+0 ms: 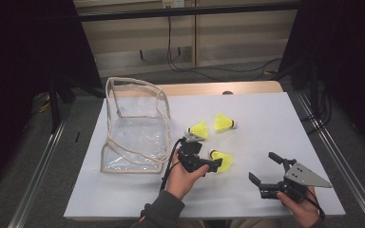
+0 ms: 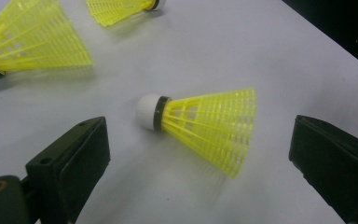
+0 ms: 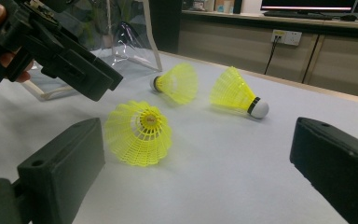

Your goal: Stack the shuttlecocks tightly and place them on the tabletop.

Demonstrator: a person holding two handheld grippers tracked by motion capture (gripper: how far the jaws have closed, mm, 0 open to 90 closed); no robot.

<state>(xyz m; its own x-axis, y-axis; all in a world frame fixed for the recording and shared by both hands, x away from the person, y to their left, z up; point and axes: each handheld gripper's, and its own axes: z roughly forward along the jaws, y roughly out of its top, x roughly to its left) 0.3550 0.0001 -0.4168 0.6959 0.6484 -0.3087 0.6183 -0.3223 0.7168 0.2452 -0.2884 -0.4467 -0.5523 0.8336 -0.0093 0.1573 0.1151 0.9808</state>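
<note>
Three yellow plastic shuttlecocks lie on the white table. The nearest shuttlecock rests on its side, white cork toward the bag. My left gripper is open wide, its jaws on either side of this shuttlecock without touching it. Two more shuttlecocks lie farther back. My right gripper is open near the front right, empty, facing the nearest shuttlecock and the left gripper.
A clear plastic bag with cream trim and a cord stands open on the table's left side. Metal rails run along both sides of the table. Cables lie on the floor behind it.
</note>
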